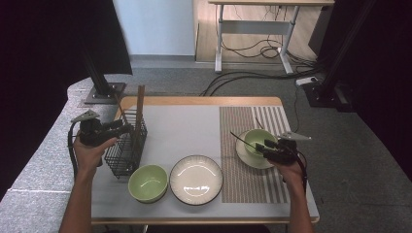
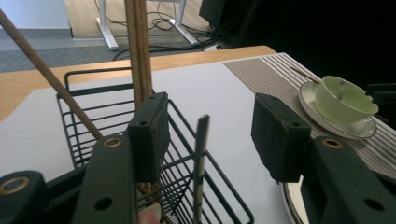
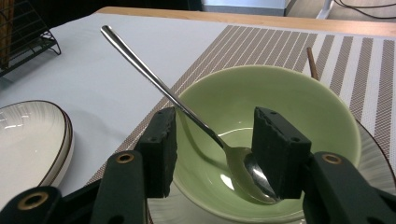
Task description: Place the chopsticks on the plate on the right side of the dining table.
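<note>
A black wire basket (image 1: 127, 151) stands at the table's left with brown chopsticks (image 1: 140, 104) upright in it. My left gripper (image 1: 122, 128) hovers at the basket's top, open; in the left gripper view its jaws (image 2: 212, 128) straddle a wire of the basket (image 2: 201, 140), beside the chopsticks (image 2: 138, 51). At the right, a green bowl (image 1: 256, 140) sits on a saucer (image 1: 245, 159). My right gripper (image 1: 261, 145) is at this bowl, open. A metal spoon (image 3: 187, 109) lies in the bowl (image 3: 289, 102), its handle rising between the open jaws (image 3: 217, 140) without touching the pads.
A second green bowl (image 1: 148, 182) and a white plate (image 1: 196, 178) sit near the front edge. A striped placemat (image 1: 243, 179) covers the table's right part. A brown stick (image 3: 312, 63) lies behind the right bowl. The white plate (image 3: 32, 135) is left of the right gripper.
</note>
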Demonstrator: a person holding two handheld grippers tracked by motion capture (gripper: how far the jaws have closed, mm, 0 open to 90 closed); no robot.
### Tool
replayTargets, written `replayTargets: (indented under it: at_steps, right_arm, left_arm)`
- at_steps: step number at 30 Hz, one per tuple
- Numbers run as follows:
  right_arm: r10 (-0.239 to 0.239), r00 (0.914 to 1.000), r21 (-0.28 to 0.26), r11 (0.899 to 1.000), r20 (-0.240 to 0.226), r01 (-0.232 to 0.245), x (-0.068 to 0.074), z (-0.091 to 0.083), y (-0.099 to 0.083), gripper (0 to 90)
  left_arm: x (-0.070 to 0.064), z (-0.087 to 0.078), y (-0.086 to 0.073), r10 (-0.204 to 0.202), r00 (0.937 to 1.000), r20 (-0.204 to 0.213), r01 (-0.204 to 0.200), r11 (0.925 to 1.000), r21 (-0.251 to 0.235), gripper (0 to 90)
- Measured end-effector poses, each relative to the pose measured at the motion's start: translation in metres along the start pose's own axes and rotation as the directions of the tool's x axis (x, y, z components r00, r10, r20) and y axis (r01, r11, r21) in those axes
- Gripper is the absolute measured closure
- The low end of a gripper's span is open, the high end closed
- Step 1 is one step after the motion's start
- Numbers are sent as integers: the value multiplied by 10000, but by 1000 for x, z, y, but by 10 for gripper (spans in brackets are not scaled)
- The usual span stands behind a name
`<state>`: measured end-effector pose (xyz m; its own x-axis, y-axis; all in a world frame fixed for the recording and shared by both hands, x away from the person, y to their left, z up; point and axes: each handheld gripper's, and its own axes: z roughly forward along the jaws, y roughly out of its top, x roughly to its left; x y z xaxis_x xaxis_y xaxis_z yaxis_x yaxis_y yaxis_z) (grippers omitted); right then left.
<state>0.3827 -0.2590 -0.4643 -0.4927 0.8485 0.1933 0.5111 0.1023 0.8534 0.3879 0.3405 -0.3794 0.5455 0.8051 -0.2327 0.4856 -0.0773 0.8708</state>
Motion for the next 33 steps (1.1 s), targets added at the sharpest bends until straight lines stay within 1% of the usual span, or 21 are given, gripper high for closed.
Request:
replayTargets:
  at_steps: [3,8,9,11,12,20,25,28,33]
  right_arm:
    - [20,10000,41,10000,-8,-20,-1,1,-1,505]
    - [37,10000,36,10000,-1,-37,-1,1,-1,505]
    - [36,10000,36,10000,-5,-36,-1,1,-1,505]
    - [48,10000,35,10000,-15,-48,-1,1,-1,505]
    - [57,10000,31,10000,-13,-57,0,0,-2,505]
    - [1,10000,41,10000,-60,-1,2,-1,-2,505]
    - [22,9999,-39,10000,-119,-23,3,-4,-2,502]
    - [44,9999,-70,10000,-114,-44,3,-5,-1,502]
    - [-2,10000,-67,10000,-99,1,3,-6,-2,502]
  left_arm:
    - [4,0,0,-84,10000,21,84,10000,-11,455]
    - [10,2,2,-122,9999,-115,122,9999,-28,453]
    - [11,2,2,-115,9998,-165,114,9999,-35,453]
    - [13,3,2,-19,9992,-403,19,10000,0,452]
    - [13,3,2,5,9991,-434,-5,10000,-14,452]
    - [18,6,2,-78,9994,-335,80,10000,50,450]
    - [24,4,-1,-72,9987,-504,75,10000,64,451]
    - [28,5,-2,-208,9985,-508,209,9998,22,452]
    - [31,7,-2,-219,9982,-563,224,9997,80,452]
